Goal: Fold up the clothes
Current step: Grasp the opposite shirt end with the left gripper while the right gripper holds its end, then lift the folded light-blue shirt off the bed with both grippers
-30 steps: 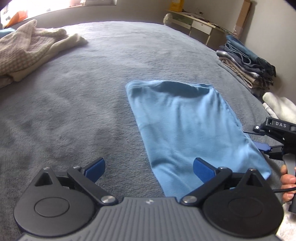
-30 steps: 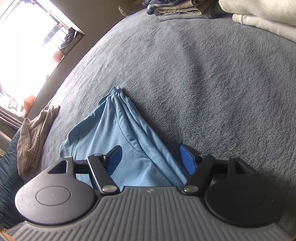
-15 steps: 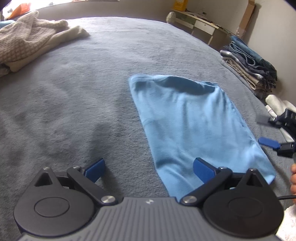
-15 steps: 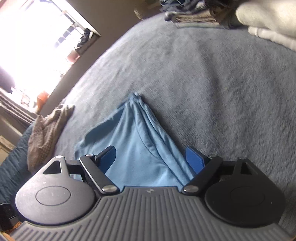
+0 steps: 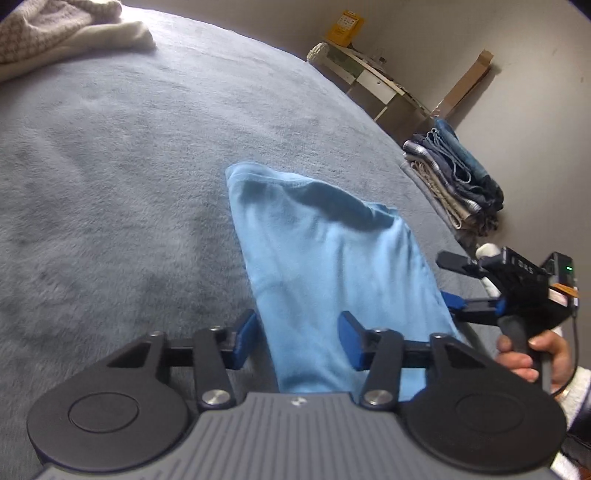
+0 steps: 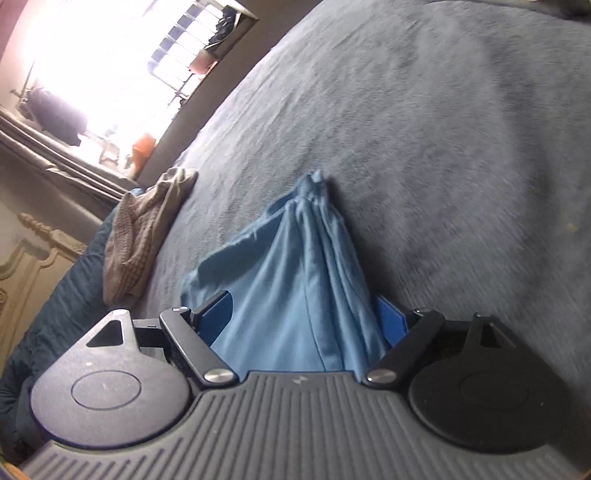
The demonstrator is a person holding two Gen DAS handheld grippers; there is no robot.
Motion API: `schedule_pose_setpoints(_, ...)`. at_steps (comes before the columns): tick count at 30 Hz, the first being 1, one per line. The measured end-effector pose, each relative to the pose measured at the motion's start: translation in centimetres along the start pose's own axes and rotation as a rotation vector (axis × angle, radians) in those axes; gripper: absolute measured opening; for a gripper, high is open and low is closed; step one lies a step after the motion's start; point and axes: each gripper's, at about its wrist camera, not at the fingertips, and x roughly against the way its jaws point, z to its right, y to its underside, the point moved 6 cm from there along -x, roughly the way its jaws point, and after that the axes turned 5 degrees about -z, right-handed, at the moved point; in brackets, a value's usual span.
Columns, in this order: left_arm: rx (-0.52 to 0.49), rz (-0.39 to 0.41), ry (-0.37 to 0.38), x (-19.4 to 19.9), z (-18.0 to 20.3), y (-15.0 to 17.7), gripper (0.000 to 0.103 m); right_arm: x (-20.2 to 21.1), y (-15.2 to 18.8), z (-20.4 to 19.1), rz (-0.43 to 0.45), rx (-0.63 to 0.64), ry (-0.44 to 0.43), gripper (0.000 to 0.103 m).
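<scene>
A light blue garment (image 5: 332, 266) lies folded into a long strip on the grey bed cover (image 5: 110, 184). My left gripper (image 5: 295, 338) straddles its near left corner. The jaws are closing with the cloth edge between them, and the pads do not press on it. My right gripper (image 5: 447, 278), held by a hand (image 5: 532, 354), sits at the garment's near right edge. In the right wrist view the right gripper (image 6: 304, 317) stands open, with bunched folds of the blue garment (image 6: 295, 295) lying between its fingers.
A stack of folded clothes (image 5: 454, 177) stands at the bed's far right, with white cloth (image 5: 487, 251) nearer. A beige knitted heap (image 5: 48, 33) lies far left, also seen as the knitted heap (image 6: 140, 236). A low desk (image 5: 369, 74) lines the wall. A bright window (image 6: 110, 55) glares.
My left gripper moved forward and right over the garment's near corner and its jaws narrowed. The right gripper came in closer to the right edge and tilted.
</scene>
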Motion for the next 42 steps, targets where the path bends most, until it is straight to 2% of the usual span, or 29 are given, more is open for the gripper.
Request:
schedule_pose_setpoints(5, 0.055, -0.012, 0.067, -2.1, -0.9, -2.2, 0.038, -2.8, -2.9, -0.1, -0.017, -0.003, -0.08, 0.08)
schedule_pose_setpoints(10, 0.13, -0.005, 0.14, -4.4, -2.1, -4.6, 0.025, -4.6, -5.1, -0.2, -0.041, -0.003, -0.14, 0.071)
schedule_pose_setpoints(13, 0.178, -0.017, 0.204, -5.1, -2.6, -5.0, 0.025, -4.6, -4.9, -0.2, -0.072, 0.029, -0.163, 0.065)
schedule_pose_setpoints(19, 0.169, -0.05, 0.265, -5.3, -2.6, -4.9, 0.025, -3.2, -3.2, 0.6, -0.15, 0.042, -0.23, 0.055)
schedule_pose_setpoints(20, 0.175, -0.054, 0.267, -5.6, -2.6, -5.0, 0.024, -3.4, -3.3, 0.6, -0.152, 0.042, -0.229, 0.054)
schedule_pose_setpoints(21, 0.186, -0.056, 0.27, -5.9, -2.6, -5.2, 0.022, -3.8, -3.6, 0.7, -0.152, 0.036, -0.226, 0.048)
schedule_pose_setpoints(25, 0.248, -0.044, 0.252, -7.1, -2.5, -6.1, 0.013, -5.3, -4.3, 0.6, -0.154, 0.036, -0.178, 0.016)
schedule_pose_setpoints(28, 0.261, -0.021, 0.219, -7.3, -2.0, -6.3, 0.008, -5.1, -4.2, -0.2, -0.143, 0.066, -0.122, 0.013)
schedule_pose_setpoints(31, 0.26, 0.005, 0.179, -6.2, -1.0, -6.4, 0.007, -3.8, -3.8, -1.8, -0.121, 0.111, -0.062, 0.012)
schedule_pose_setpoints(34, 0.242, 0.048, 0.201, -3.8, 0.3, -6.7, 0.006, -1.9, -3.6, -4.0, -0.097, 0.177, -0.016, 0.012)
schedule_pose_setpoints(38, 0.148, 0.121, 0.212, -0.4, 3.2, -7.2, 0.006, 1.8, -3.4, -7.2, -0.027, 0.267, -0.001, 0.012)
schedule_pose_setpoints(42, 0.041, 0.172, 0.195, 3.0, 7.2, -7.0, 0.007, 6.9, -2.4, -9.1, 0.09, 0.307, -0.008, 0.012)
